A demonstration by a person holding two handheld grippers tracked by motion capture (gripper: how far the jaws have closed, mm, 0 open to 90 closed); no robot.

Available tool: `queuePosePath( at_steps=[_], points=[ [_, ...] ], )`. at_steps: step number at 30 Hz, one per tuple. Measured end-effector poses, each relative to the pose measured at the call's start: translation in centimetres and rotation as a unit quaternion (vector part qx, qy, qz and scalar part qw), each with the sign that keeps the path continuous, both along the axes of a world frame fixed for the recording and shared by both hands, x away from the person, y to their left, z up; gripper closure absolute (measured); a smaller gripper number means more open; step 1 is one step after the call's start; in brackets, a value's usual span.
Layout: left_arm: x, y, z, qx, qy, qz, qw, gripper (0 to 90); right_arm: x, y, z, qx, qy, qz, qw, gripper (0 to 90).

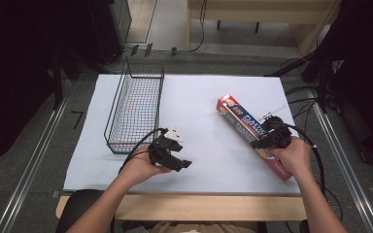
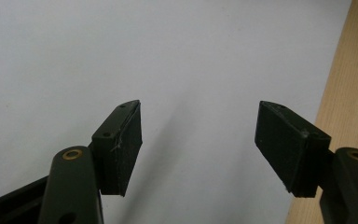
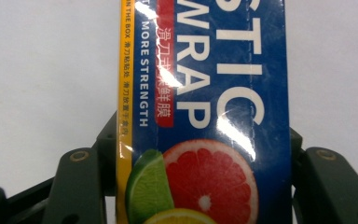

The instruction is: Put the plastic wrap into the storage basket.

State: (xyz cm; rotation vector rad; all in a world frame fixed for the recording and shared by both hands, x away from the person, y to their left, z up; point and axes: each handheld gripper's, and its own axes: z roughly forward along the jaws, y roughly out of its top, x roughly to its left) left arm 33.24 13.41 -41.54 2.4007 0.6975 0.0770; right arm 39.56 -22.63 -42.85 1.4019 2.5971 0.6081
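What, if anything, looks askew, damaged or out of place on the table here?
Nothing stands out. The plastic wrap box lies intact, diagonal on the white sheet, between the right gripper fingers. The wire basket stands upright.

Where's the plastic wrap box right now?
The long blue-and-red cardboard plastic wrap box lies on the white table sheet's right side, between the right claw's jaws, well right of the black wire basket.

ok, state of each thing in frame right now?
plastic wrap box: lying flat on the white table, jaws on either side.
wire basket: upright, empty.
left gripper: open, nothing between jaws.
right gripper: closed around the box.
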Motion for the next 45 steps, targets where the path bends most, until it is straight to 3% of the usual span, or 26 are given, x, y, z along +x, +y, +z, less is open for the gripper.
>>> queuePosePath(
  at_steps=[4, 8, 17, 18, 19, 21, 23, 24, 26, 27, 29, 32, 34, 36, 37, 39, 45],
  points=[
    [-0.1, 0.0, 0.3, 0.001, -0.005, -0.008, 1.0000, 32.4, -0.6, -0.2, 1.0, 0.012, -0.010, 0.012, 0.9998, 41.2],
    [-0.3, 0.2, 0.7, -0.002, -0.013, -0.020, 0.9997, 32.3, -1.3, -0.2, 1.3, 0.015, -0.010, 0.044, 0.9989, 41.2],
    [-0.5, 0.3, 1.2, -0.008, -0.007, -0.038, 0.9992, 30.2, -2.9, 0.5, 1.0, 0.026, -0.009, 0.114, 0.9931, 41.4],
    [-0.5, 0.3, 1.3, -0.009, 0.009, -0.045, 0.9989, 30.3, -3.0, 0.6, 1.0, 0.028, -0.011, 0.126, 0.9916, 41.3],
    [-0.6, 0.3, 1.4, -0.010, 0.011, -0.049, 0.9987, 30.1, -3.2, 0.7, 1.0, 0.029, -0.013, 0.135, 0.9903, 41.4],
    [-0.7, 0.3, 1.6, -0.015, 0.004, -0.059, 0.9982, 27.3, -3.7, 0.9, 1.0, 0.026, -0.016, 0.163, 0.9861, 41.4],
    [-0.7, 0.4, 1.7, -0.015, 0.002, -0.060, 0.9981, 26.6, -3.9, 1.1, 0.9, 0.024, -0.014, 0.173, 0.9846, 41.4],
    [-0.7, 0.4, 1.9, -0.016, 0.001, -0.063, 0.9979, 25.5, -4.4, 1.5, 0.8, 0.016, -0.017, 0.196, 0.9804, 41.4],
    [-0.8, 0.4, 2.1, -0.014, -0.001, -0.065, 0.9978, 25.0, -4.7, 1.9, 0.7, 0.012, -0.012, 0.213, 0.9770, 41.4],
    [-0.8, 0.4, 2.1, -0.014, -0.001, -0.065, 0.9978, 24.9, -4.7, 1.9, 0.7, 0.012, -0.012, 0.213, 0.9770, 41.4],
    [-0.9, 0.5, 2.6, -0.011, -0.008, -0.073, 0.9972, 24.7, -5.0, 2.4, 0.6, 0.015, -0.009, 0.240, 0.9707, 41.4],
    [-0.8, 0.6, 3.0, -0.020, -0.003, -0.071, 0.9973, 23.7, -5.4, 3.0, 0.7, 0.019, -0.001, 0.255, 0.9668, 41.4],
    [-0.7, 0.6, 3.3, -0.010, -0.002, -0.074, 0.9972, 16.3, -5.5, 3.3, 0.8, 0.023, -0.005, 0.266, 0.9638, 41.3],
    [-0.7, 0.6, 3.5, -0.011, 0.004, -0.078, 0.9969, 16.4, -5.6, 3.4, 0.8, 0.024, -0.009, 0.270, 0.9625, 41.3],
    [-0.9, 0.5, 3.7, -0.014, 0.002, -0.088, 0.9960, 16.5, -5.8, 3.6, 0.9, 0.026, -0.008, 0.284, 0.9583, 41.3],
    [-1.0, 0.3, 4.1, -0.007, -0.003, -0.091, 0.9959, 16.5, -6.0, 3.8, 0.9, 0.026, -0.009, 0.298, 0.9541, 41.3],
    [-1.3, -0.3, 4.9, -0.003, -0.015, -0.108, 0.9940, 17.1, -6.6, 4.5, 1.0, 0.019, -0.012, 0.321, 0.9468, 41.3]
  ],
)
